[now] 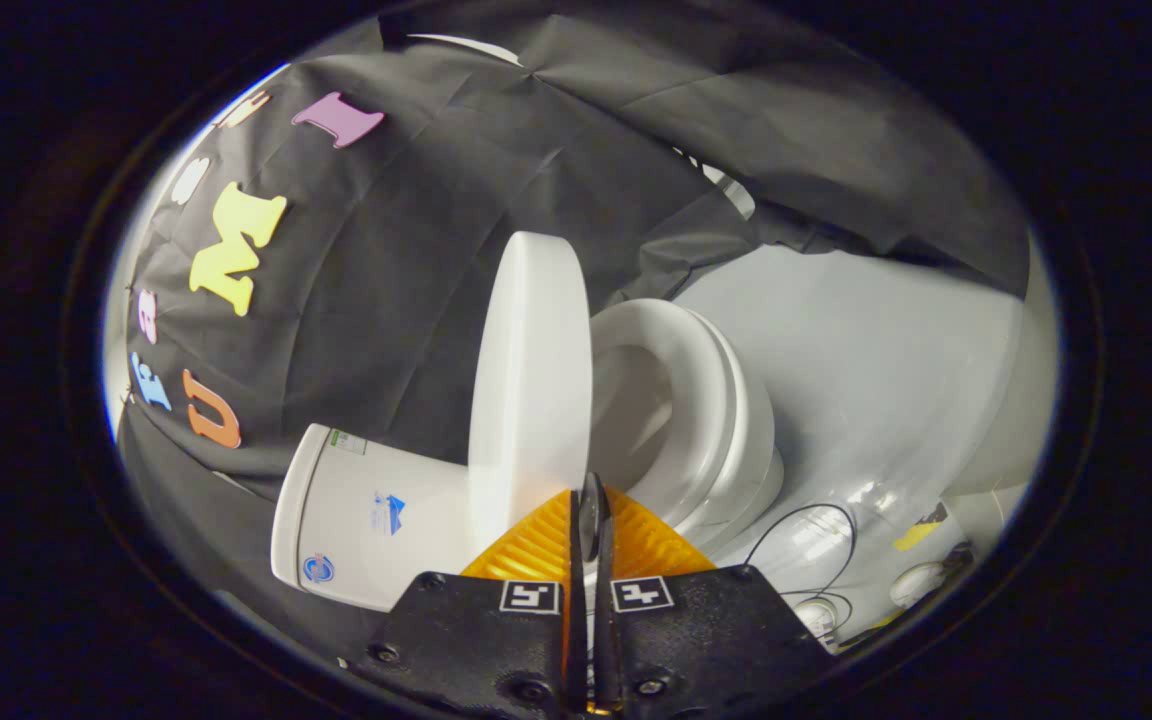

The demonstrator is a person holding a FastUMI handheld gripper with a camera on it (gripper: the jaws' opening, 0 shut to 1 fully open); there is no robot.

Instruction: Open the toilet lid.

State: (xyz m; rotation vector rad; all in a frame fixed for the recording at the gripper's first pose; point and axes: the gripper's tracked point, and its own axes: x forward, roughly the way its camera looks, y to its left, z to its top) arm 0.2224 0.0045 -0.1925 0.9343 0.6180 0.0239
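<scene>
Black cloth (416, 260), creased and draped, hangs as the backdrop behind everything, and a pale glossy floor (866, 350) spreads out past the toilet on the far side from the cloth. Because the camera is rolled over, the whole scene appears tipped on its side.

Just ahead of the tongs (591, 520) stands the white toilet (716, 440). Its lid (531, 380) is swung well away from the seat (681, 400), with a wide wedge of gap between the two, and the ring of the seat and the bowl opening inside it are plainly visible. The lid's flat face turns toward the cistern (366, 530), which sits beside it against the cloth and carries a few small stickers. Whether the lid actually leans on the cistern I cannot tell.

The tongs' two fingers are drawn close together, with only a thin slit between them. Their tips lie right at the near edge of the lid, where lid and seat come together. A slim dark sliver shows in the slit at the tips, but what it is cannot be made out, and I cannot say whether the fingers pinch the lid's edge or merely sit in front of it.

A thin dark cable (816, 540) loops over the floor near the base of the toilet, with a couple of round pale objects (921, 580) just beyond it, too blurred to identify.
</scene>
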